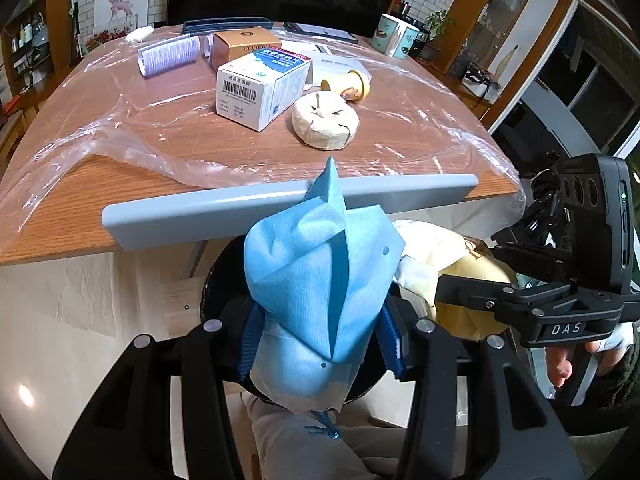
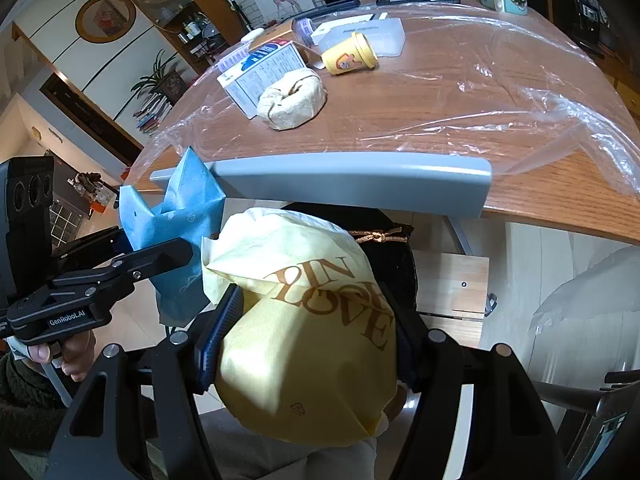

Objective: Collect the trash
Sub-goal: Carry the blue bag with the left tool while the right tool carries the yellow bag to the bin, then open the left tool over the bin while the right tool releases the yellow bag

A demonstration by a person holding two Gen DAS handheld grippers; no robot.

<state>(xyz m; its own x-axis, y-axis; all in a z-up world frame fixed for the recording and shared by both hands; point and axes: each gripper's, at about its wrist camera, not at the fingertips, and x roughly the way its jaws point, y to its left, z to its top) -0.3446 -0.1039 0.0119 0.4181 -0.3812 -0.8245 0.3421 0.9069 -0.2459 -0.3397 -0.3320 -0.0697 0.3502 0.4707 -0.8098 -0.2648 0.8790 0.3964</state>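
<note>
Jaws: left gripper clamps blue bag, right gripper yellow bag; plastic-covered wooden table ahead.

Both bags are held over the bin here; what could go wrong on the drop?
1. The blue bag and yellow bag sit side by side over the dark bin, which looks barely wider than the two together; released at once, one may catch the rim and fall outside.
2. The blue bag's tip pokes up against the grey table edge and may snag.
3. The two tongs are close and could bump.
</note>
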